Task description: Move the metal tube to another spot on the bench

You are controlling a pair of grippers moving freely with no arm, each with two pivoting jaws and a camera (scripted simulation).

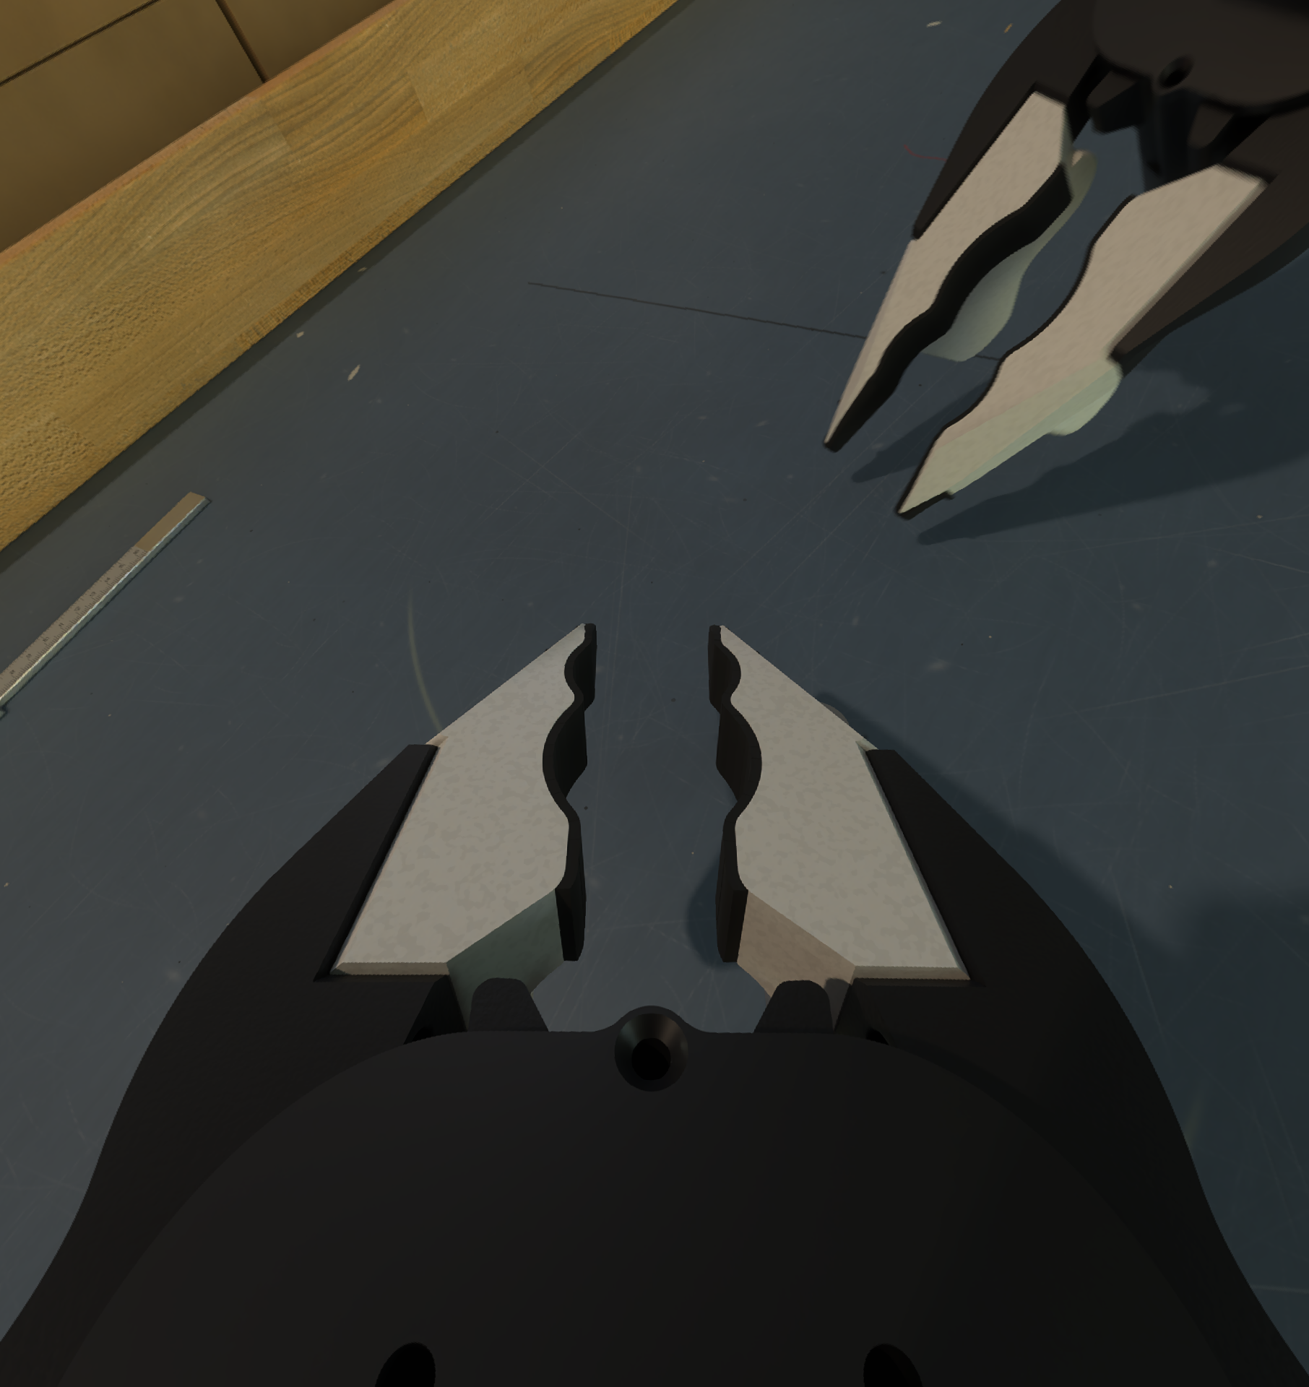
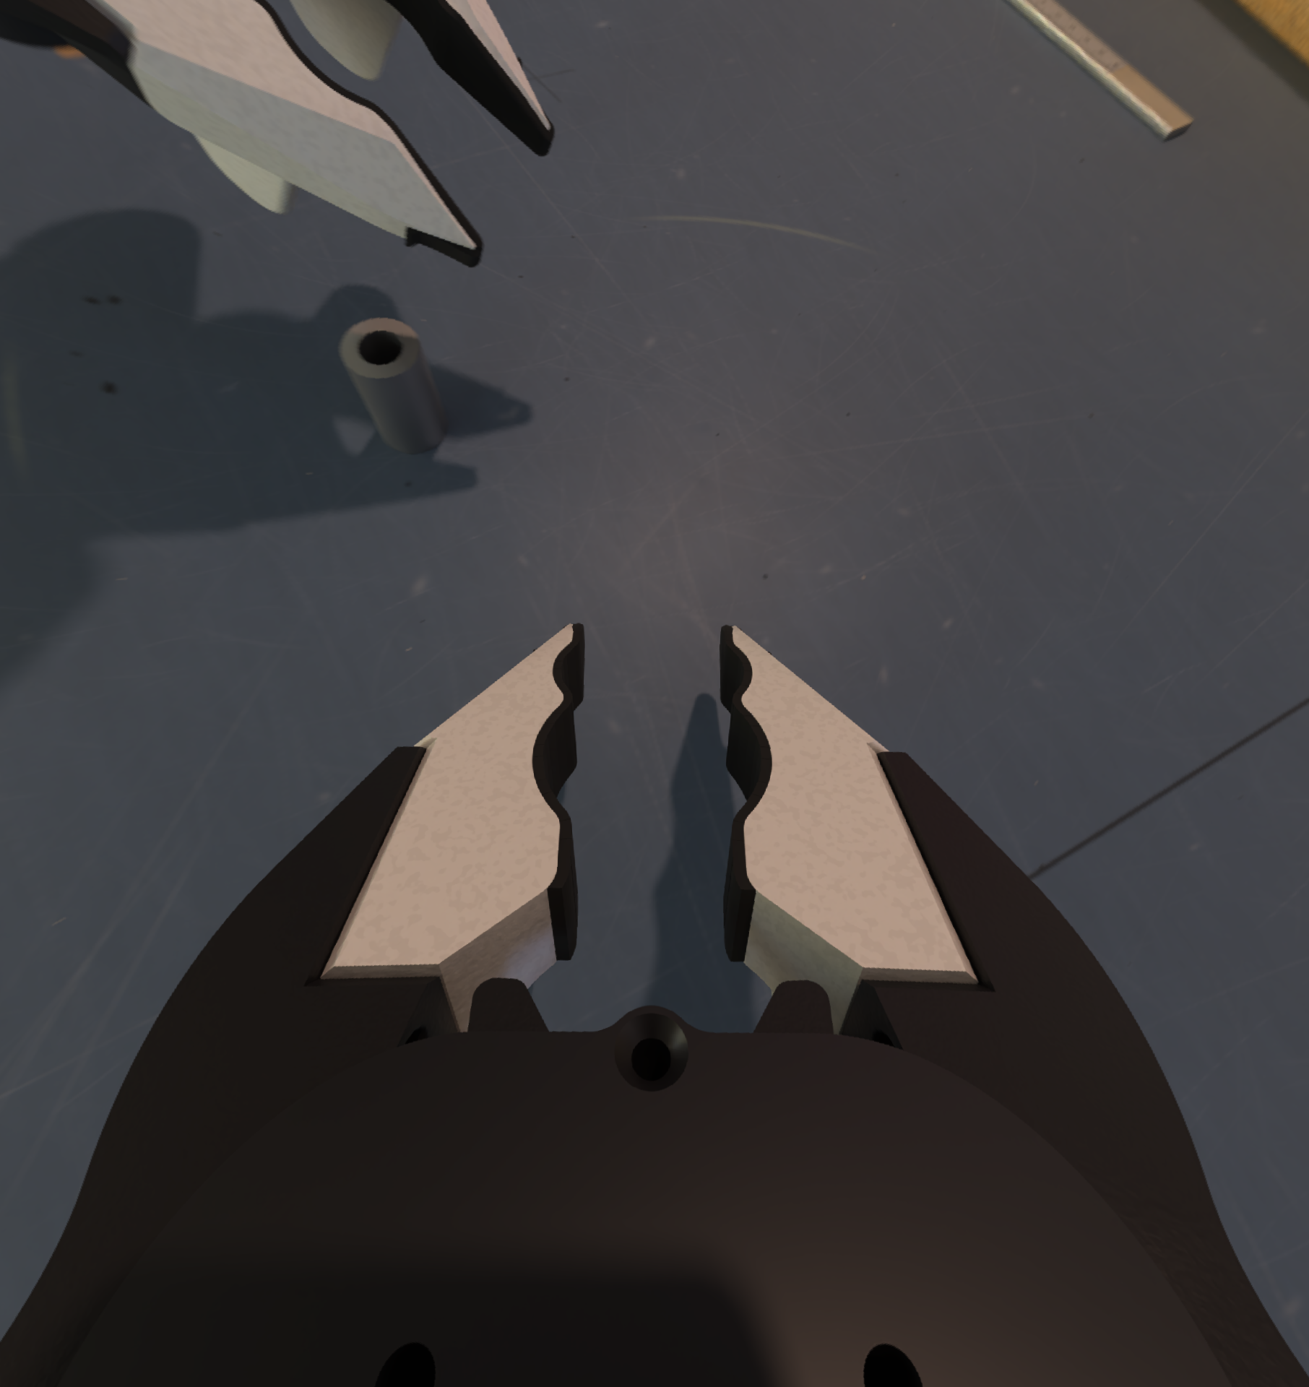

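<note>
Right wrist view shows the metal tube (image 2: 392,394) standing upright on the counter (image 2: 937,488), a short grey cylinder with a dark hole in its top end. It is in the shadow below the left gripper (image 2: 513,199), which enters from the upper left corner and is cut off by the edge, so only its two fingers are seen. The tube is free, nothing touches it, and it is well apart from the right gripper (image 2: 651,638), ahead of it and to its left. The left wrist view does not show the tube at all.

A thin metal ruler (image 1: 88,608) lies near the wooden edge (image 1: 224,225) of the counter; it has fine marks, but they are too small to read. In the right wrist view the ruler (image 2: 1109,75) is partly cut off at the top.

The left gripper (image 1: 651,638) has its fingers apart with only counter between them. The right gripper (image 1: 869,480) has also its fingers apart and holds nothing.

The counter is a dark blue-grey mat with many fine scratches, small specks and one thin straight seam (image 1: 696,308). Beyond the wooden edge, brown flooring (image 1: 111,75) is visible.
</note>
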